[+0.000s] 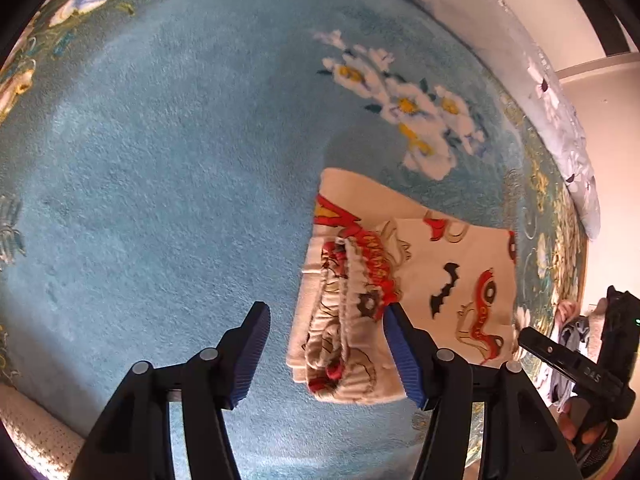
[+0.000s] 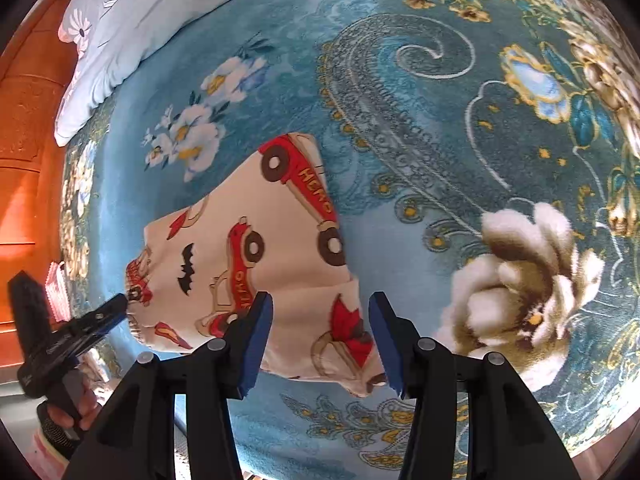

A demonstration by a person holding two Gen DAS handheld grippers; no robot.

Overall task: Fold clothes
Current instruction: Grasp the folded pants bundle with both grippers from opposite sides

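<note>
A cream child's garment [image 1: 452,280] printed with red cars and black bats lies folded on the blue floral carpet [image 1: 160,160]. Its gathered waistband [image 1: 352,304] is bunched at the left end. My left gripper [image 1: 326,344] is open and hovers over that waistband end, holding nothing. In the right wrist view the garment [image 2: 256,240] lies spread, and my right gripper [image 2: 320,336] is open above its near corner, holding nothing. The right gripper also shows in the left wrist view [image 1: 560,356], and the left gripper shows in the right wrist view [image 2: 100,316].
A pale floral duvet [image 2: 128,12] lies along the carpet's far edge. An orange wooden cabinet [image 2: 24,140] stands at the left in the right wrist view. A white wall [image 1: 600,120] is at the right in the left wrist view.
</note>
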